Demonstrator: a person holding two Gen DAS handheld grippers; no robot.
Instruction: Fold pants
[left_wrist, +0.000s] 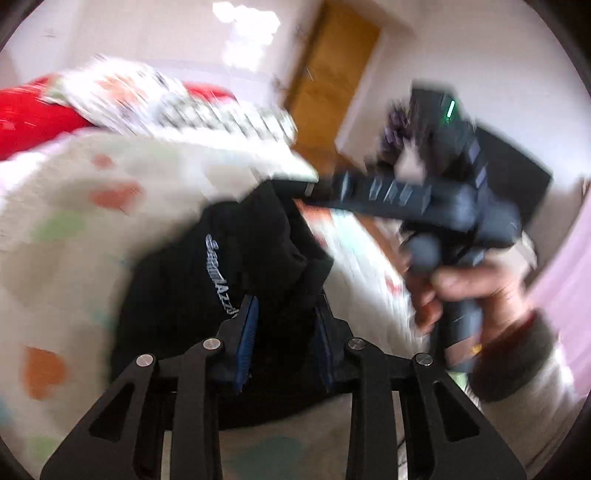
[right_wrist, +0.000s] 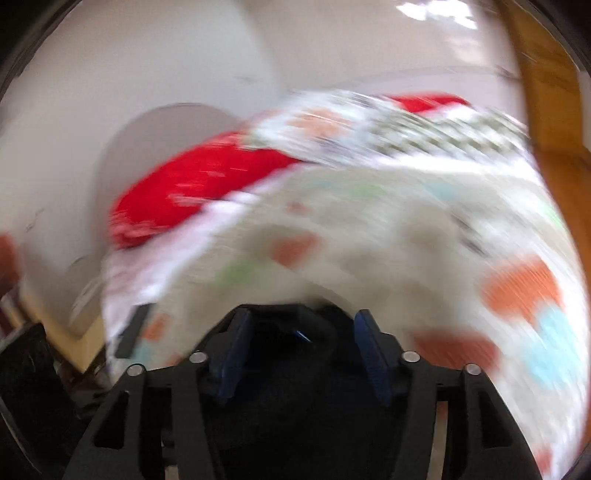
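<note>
Both views are smeared by blur. The black fabric pants with pale lettering (left_wrist: 236, 280) hang bunched over the white bedspread printed with orange, green and blue shapes (left_wrist: 74, 206), near the bed's right edge in the left wrist view. The left gripper (left_wrist: 284, 321) has its blue-padded fingers (left_wrist: 248, 325) drawn fairly close together with a thick fold of the pants pinched between them. To the right, a hand (left_wrist: 476, 291) in a grey-cuffed pale sleeve holds the right gripper (left_wrist: 314, 190), whose long dark fingers reach left to the top edge of the pants; from here I cannot tell whether it grips.

In the right wrist view, the right gripper (right_wrist: 301, 345) stands about half open, black cloth (right_wrist: 295, 387) lying between its blue pads (right_wrist: 373, 354) without visibly touching them. A red pillow (right_wrist: 192, 192) and a patterned quilt (right_wrist: 388, 129) lie at the far end of the bed.
</note>
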